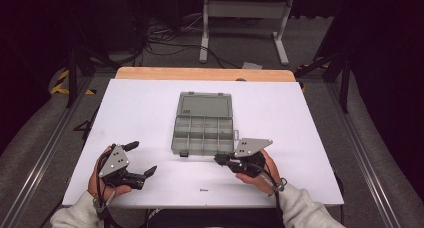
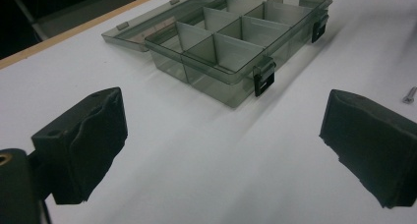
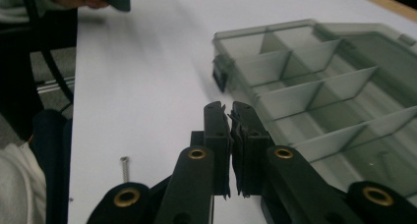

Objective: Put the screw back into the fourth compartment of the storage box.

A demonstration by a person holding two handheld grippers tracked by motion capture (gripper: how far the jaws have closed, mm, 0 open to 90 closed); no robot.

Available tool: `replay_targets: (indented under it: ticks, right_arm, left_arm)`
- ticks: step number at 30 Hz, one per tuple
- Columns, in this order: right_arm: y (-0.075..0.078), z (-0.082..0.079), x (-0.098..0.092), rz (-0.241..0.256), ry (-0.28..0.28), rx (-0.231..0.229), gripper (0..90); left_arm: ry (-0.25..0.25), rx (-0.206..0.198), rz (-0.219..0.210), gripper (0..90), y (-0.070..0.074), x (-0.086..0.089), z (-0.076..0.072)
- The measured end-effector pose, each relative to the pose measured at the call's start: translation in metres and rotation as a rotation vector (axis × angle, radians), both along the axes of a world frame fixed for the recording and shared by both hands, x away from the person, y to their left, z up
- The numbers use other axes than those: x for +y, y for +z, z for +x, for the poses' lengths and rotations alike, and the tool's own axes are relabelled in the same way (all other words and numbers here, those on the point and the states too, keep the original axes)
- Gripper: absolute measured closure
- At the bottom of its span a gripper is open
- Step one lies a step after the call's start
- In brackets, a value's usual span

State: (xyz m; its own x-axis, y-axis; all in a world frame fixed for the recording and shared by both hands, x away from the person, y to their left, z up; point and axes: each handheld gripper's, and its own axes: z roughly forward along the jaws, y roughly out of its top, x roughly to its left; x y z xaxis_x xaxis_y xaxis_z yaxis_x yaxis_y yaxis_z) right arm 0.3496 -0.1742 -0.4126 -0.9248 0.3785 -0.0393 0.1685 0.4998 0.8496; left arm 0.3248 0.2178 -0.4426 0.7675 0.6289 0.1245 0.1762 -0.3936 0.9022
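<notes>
White worktop (image 1: 140, 113) with a wooden strip along its far edge. A translucent grey compartment box (image 1: 204, 134) sits near the middle, lid (image 1: 205, 105) swung fully open and lying flat on the worktop on the far side. The tray is split by dividers into two rows of cells; all cells that can be seen look bare. Two dark latches (image 2: 263, 76) hang on the near front wall of the box. Left tongs (image 1: 141, 159) held in the person's left hand (image 1: 100, 180) at the near-left part of the worktop, well apart from the box; jaws spread wide, nothing between them, and in the left gripper view the two black pads (image 2: 81, 143) stand far apart with bare white surface between. Right tongs (image 1: 219, 159) held in the right hand (image 1: 257, 175) just beside the near right corner of the box; in the right gripper view the jaws are pressed together with only a thin slit between them, nothing visibly clamped. Jaw tips lie close to the front wall of the box; contact cannot be judged. One small screw (image 1: 203, 190) lies loose on the worktop near the front edge, between the two hands, apart from both tongs and from the box. Grey sleeves (image 1: 307, 210) enter from the bottom edge in the high view.
</notes>
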Motion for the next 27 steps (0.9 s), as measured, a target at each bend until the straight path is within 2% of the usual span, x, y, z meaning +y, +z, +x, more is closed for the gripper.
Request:
replay_targets:
  ticks: [2,9,11,20,22,27]
  right_arm:
    - [0.008,0.005,-0.006,0.016,-0.03,-0.024,86.4]
    - [0.028,0.029,-0.022,0.081,-0.112,-0.059,86.3]
    - [0.031,0.038,-0.025,0.08,-0.14,-0.07,86.4]
    - [0.025,0.079,-0.03,0.097,-0.231,-0.032,86.3]
    - [0.023,0.084,-0.028,0.079,-0.247,-0.036,86.4]
    - [0.015,0.096,-0.026,0.078,-0.272,-0.011,86.4]
  left_arm:
    - [0.0,0.0,-0.002,4.4,0.0,0.0,0.0]
    - [0.001,0.009,-0.002,4.4,-0.002,-0.001,0.002]
    - [-0.002,0.01,0.0,4.3,-0.002,-0.001,0.002]
    - [-0.002,0.013,-0.002,4.3,-0.002,-0.001,0.003]
    - [-0.001,0.015,-0.002,4.3,-0.002,-0.001,0.003]
    - [-0.002,0.012,-0.003,4.3,-0.002,-0.001,0.002]
